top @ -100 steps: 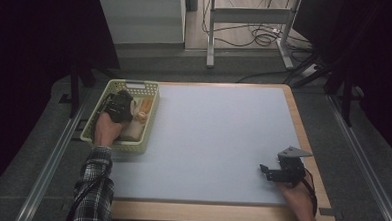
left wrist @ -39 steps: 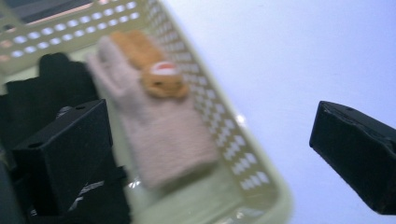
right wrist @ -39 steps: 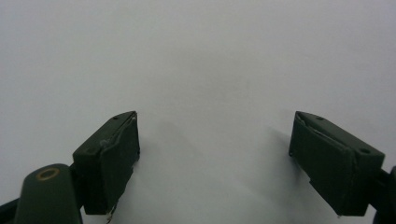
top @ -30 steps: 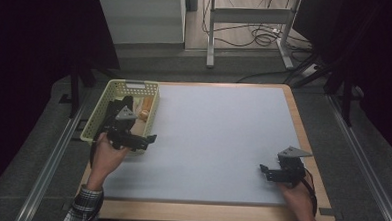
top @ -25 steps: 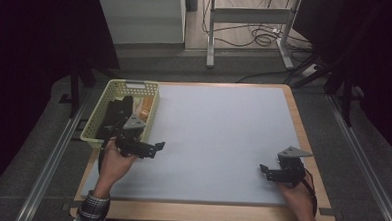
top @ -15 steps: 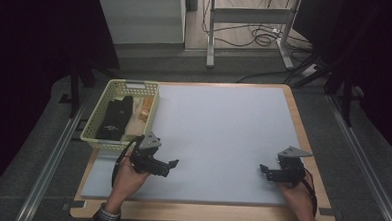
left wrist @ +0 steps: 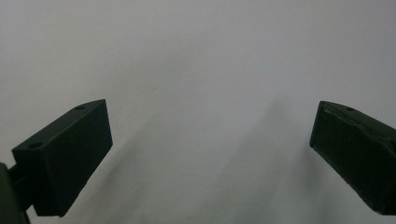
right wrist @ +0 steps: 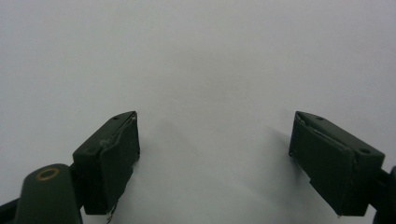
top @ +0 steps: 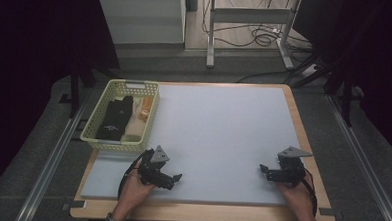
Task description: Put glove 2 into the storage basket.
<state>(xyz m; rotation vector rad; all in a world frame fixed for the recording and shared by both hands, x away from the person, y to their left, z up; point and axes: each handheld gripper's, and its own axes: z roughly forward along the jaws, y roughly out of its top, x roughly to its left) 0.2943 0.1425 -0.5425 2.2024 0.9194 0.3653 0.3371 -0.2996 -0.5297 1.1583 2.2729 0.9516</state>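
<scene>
you have no text, label, brand or number to read here, not on the basket (top: 102, 136) and not on the worktop (top: 223, 131).

Mat: pale grey-blue foam sheet (top: 223, 136), covering most of the worktop.
Worktop: light wooden board (top: 303, 130), bare along its right and near edges.
Cabinet: white box-shaped unit (top: 140, 18), beyond the far left corner.
Cables: black tangle (top: 262, 37), beyond the far edge.

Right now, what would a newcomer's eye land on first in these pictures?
Probably the pale yellow-green basket at the table's far left, holding a black item beside some light and orange ones too small to identify. Next, the two grippers near the front edge of the bare grey mat: the left gripper just below the basket, the right gripper at the front right, both with jaws open and empty.
</scene>
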